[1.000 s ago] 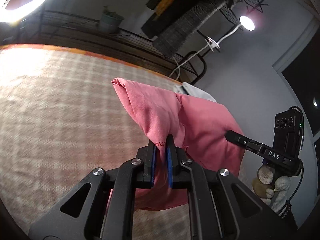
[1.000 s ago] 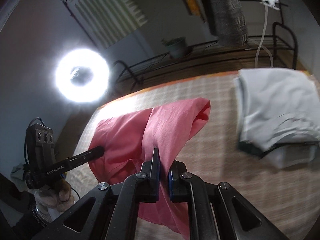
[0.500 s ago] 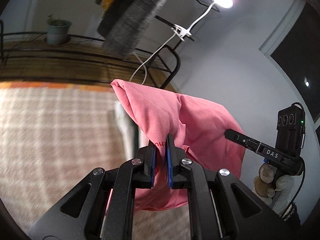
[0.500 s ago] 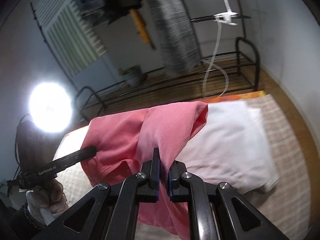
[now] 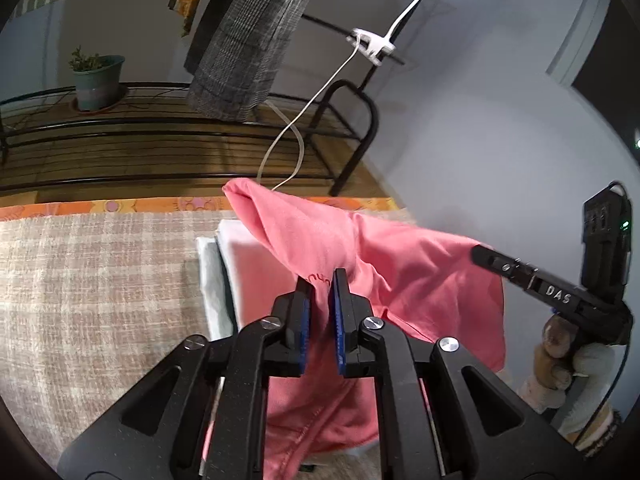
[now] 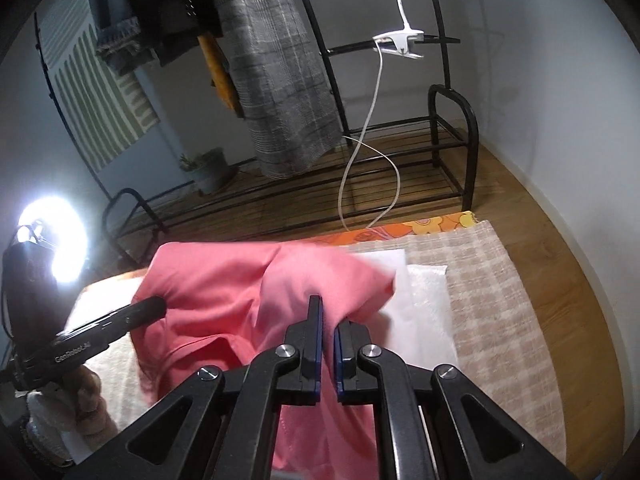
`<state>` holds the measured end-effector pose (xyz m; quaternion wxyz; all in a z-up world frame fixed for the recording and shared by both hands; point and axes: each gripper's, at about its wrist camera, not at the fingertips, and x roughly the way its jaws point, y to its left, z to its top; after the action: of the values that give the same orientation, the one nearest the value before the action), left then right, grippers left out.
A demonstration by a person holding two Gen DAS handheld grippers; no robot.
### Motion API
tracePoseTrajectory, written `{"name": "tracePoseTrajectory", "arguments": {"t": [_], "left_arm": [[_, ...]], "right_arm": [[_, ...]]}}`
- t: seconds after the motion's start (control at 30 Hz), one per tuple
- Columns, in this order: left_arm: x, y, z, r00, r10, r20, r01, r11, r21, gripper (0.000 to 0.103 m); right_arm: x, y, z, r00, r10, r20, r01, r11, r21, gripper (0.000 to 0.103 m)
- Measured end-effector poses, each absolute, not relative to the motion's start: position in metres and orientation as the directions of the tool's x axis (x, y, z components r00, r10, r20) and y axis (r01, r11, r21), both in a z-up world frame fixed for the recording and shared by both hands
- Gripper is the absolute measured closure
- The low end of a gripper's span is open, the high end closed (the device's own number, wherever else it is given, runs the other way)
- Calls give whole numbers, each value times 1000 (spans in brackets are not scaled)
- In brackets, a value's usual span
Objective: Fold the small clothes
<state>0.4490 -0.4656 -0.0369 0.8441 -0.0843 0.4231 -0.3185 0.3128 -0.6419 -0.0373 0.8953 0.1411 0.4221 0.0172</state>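
Note:
A pink garment (image 5: 404, 264) hangs in the air, held up between both grippers; it also shows in the right wrist view (image 6: 224, 292). My left gripper (image 5: 321, 280) is shut on its near edge, by small red lettering. My right gripper (image 6: 327, 316) is shut on its other edge, and also shows in the left wrist view (image 5: 480, 254) at the right. Under the garment lies a stack of folded white clothes (image 5: 240, 256) on the checked bed cover (image 5: 88, 280); the stack also shows in the right wrist view (image 6: 424, 304).
A black metal rack (image 6: 452, 148) with a white cable (image 6: 360, 156) stands behind the bed on a wooden floor. A grey checked cloth (image 5: 256, 28) hangs from it. A potted plant (image 5: 98, 80) sits on the rack. A ring light (image 6: 56, 236) glares at left.
Both grippers have carried the pink garment to the right across the bed, from the open cover to above the stack of folded white clothes. Both stay shut on it.

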Motion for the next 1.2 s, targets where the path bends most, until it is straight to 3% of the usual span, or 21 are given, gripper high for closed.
{"name": "tracePoseTrajectory", "arguments": {"t": [0.1, 0.17, 0.2, 0.23, 0.27, 0.4, 0.7, 0.77, 0.8, 0.83, 0.97, 1.0, 1.03, 1.07, 1.17, 1.2], "left_arm": [[452, -462, -43, 448, -574, -686, 433, 810, -395, 88], [449, -457, -43, 459, -556, -693, 421, 823, -382, 67], [448, -455, -42, 469, -548, -692, 419, 828, -371, 64], [446, -453, -41, 481, -536, -694, 417, 836, -356, 63], [445, -451, -40, 484, -528, -698, 413, 841, -350, 63], [442, -440, -35, 480, -533, -696, 402, 840, -366, 63], [407, -418, -5, 490, -552, -675, 435, 826, -359, 63], [398, -410, 2, 491, -562, -665, 447, 818, -362, 63], [394, -407, 5, 494, -561, -664, 453, 818, -354, 63], [389, -403, 7, 501, -559, -661, 461, 819, -343, 63], [382, -392, 9, 514, -545, -663, 469, 825, -314, 63], [383, -389, 7, 513, -542, -666, 465, 827, -315, 63], [383, -389, 6, 511, -540, -668, 463, 828, -315, 63], [384, -388, 4, 507, -541, -671, 463, 828, -316, 63], [388, -385, -2, 502, -543, -673, 468, 825, -317, 63], [389, -385, -5, 501, -543, -674, 469, 825, -316, 63]], "right_arm": [[320, -646, -48, 619, 109, -778, 121, 965, 232, 96], [321, -648, -53, 606, 85, -791, 148, 965, 217, 93], [320, -649, -55, 602, 78, -795, 156, 965, 213, 89], [319, -650, -56, 600, 67, -797, 164, 965, 205, 76], [318, -652, -57, 597, 49, -801, 177, 965, 192, 70], [312, -656, -58, 571, -10, -821, 220, 965, 141, 69], [284, -660, -32, 596, -16, -803, 261, 949, 175, 68], [278, -659, -27, 616, 8, -788, 251, 946, 206, 53], [275, -659, -29, 620, 29, -784, 241, 944, 225, 35], [271, -659, -35, 620, 49, -783, 232, 942, 242, 31], [262, -664, -74, 560, 54, -827, 281, 926, 252, 35], [260, -667, -89, 544, 73, -836, 300, 913, 275, 51], [258, -669, -96, 535, 99, -839, 309, 902, 303, 83], [257, -672, -108, 523, 166, -836, 315, 874, 371, 95], [242, -680, -112, 579, 358, -733, 276, 760, 589, 99], [238, -681, -109, 583, 363, -727, 257, 766, 589, 99]]}}
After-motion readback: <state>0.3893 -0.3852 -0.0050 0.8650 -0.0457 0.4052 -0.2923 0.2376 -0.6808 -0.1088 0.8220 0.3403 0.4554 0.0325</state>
